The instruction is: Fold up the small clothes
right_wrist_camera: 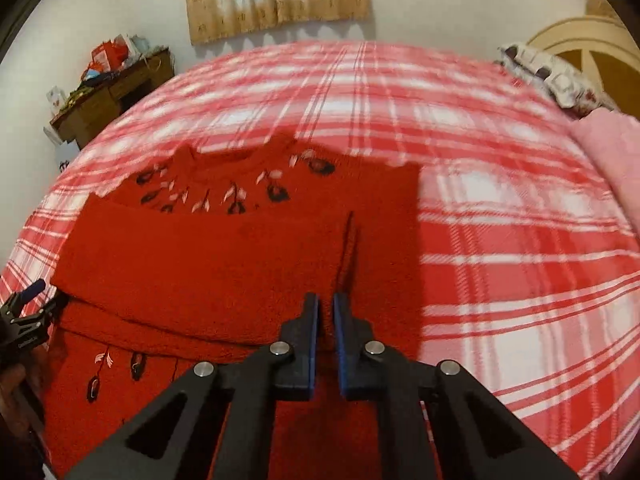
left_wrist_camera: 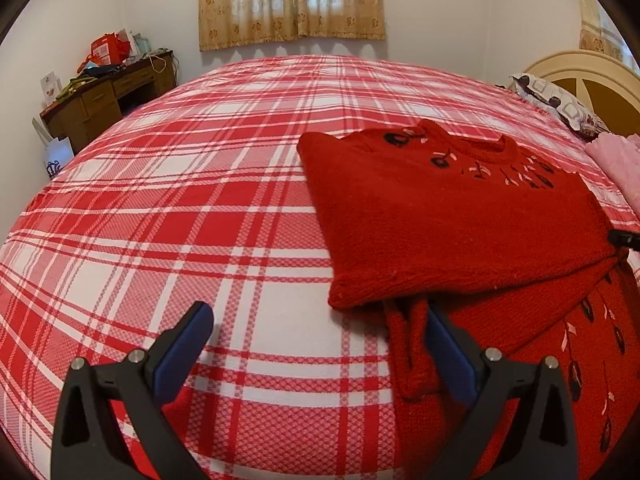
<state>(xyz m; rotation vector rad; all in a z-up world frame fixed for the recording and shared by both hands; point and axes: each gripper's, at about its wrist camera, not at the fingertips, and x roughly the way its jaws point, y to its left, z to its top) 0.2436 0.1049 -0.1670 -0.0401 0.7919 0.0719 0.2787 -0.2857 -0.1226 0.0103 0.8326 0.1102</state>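
Right wrist view shows our right tool (right_wrist_camera: 326,308) clenched on a raised pinch of the soft, floppy red knit sweater (right_wrist_camera: 208,264) at the bed's (right_wrist_camera: 520,240) nine o'clock, while our left tool (left_wrist_camera: 316,320) gapes released, best taking the hem.

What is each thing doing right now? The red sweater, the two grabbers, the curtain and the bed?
Red sweater: lying on the bed, partly folded, sleeves laid across its front.
Left gripper: wide open, one finger resting by a sleeve cuff, gripping nothing.
Right gripper: shut, pinching a fold of the sweater.
Curtain: drawn closed.
Bed: covered with a red plaid sheet, smooth.
Pillow: lying by the headboard.
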